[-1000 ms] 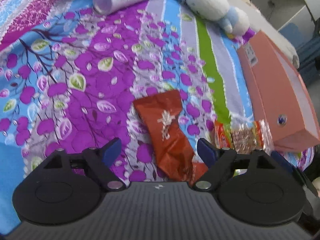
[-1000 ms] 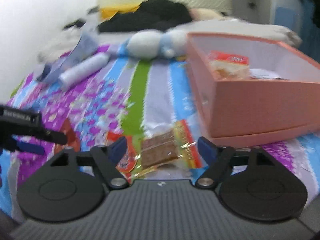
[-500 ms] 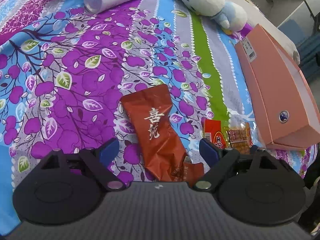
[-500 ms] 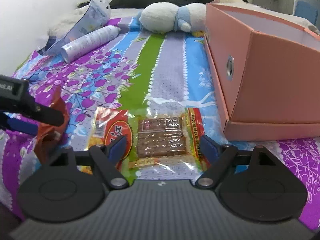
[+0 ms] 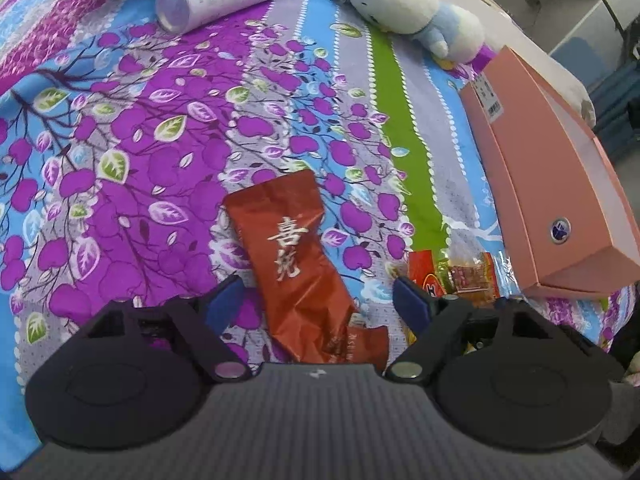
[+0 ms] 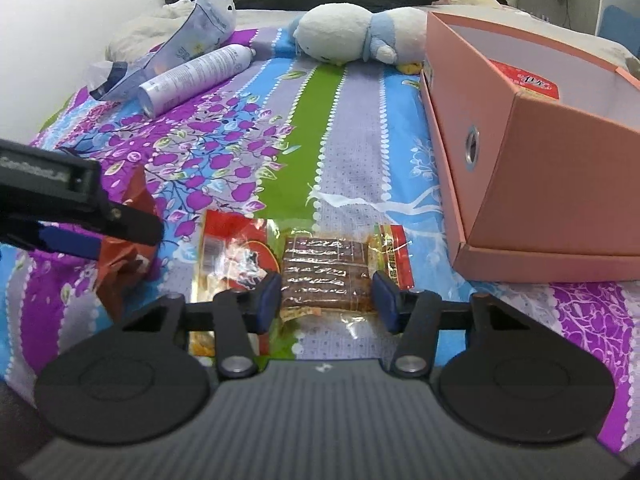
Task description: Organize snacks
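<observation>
The clear-wrapped brown cracker packet (image 6: 325,270) is seen lying flat on the flowered bedspread (image 6: 344,128), just beside the near corner of the pink box (image 6: 560,184). It lies between the fingers of the right gripper (image 6: 326,296), whose jaws have just been closing and now stand narrowed on either side of the brown block; whether the pads already press on the wrapper cannot be told. Left of that packet, the red-brown foil snack bag (image 5: 298,256) is stretched out on the bedspread, its lower end between the fingers of the left gripper (image 5: 316,300). Those jaws have also been closing slightly but are held wide, clear of the bag on both sides. A red-labelled snack (image 6: 528,80) is seen inside the pink box.
</observation>
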The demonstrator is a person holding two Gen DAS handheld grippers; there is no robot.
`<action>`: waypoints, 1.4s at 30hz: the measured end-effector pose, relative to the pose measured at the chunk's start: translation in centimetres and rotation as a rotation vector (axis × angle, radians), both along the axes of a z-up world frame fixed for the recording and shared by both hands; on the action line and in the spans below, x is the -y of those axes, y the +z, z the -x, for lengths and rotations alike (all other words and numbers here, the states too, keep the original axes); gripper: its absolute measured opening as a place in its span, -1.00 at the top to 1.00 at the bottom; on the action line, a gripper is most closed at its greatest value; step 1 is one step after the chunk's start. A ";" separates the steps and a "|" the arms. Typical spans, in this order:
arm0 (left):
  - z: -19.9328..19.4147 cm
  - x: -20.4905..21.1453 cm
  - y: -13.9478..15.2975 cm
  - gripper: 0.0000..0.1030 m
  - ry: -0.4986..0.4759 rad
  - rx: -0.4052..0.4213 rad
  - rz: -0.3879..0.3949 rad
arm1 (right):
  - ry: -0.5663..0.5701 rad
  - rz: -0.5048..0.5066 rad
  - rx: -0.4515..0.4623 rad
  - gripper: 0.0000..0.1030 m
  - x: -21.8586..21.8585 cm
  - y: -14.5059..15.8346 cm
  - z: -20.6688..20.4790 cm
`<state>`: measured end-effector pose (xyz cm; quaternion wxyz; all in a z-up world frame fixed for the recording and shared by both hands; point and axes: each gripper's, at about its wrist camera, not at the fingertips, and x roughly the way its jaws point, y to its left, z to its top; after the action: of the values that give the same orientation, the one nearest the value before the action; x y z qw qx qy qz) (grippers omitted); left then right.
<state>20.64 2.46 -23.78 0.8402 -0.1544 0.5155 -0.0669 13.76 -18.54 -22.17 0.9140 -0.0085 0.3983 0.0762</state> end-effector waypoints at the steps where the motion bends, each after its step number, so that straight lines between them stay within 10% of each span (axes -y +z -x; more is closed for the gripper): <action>1: 0.0 0.4 0.0 -0.45 -0.012 0.004 -0.021 | 0.000 0.005 0.002 -0.03 0.0 0.2 0.1; 5: -0.1 1.9 -0.3 -0.17 -0.059 0.012 -0.133 | -0.001 0.012 -0.008 -0.03 0.0 0.6 0.1; 13: 0.5 1.5 0.8 0.14 -0.061 0.045 -0.096 | -0.007 0.020 0.007 -0.03 0.1 2.1 0.3; 42: -0.9 5.7 19.5 0.15 -0.108 0.336 0.021 | -0.090 -0.061 0.251 -0.03 4.3 17.7 0.1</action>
<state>21.57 -3.26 -4.25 0.9079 -0.1219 0.3749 -0.1424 13.65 -22.80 -4.51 0.9590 0.0280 0.2782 0.0454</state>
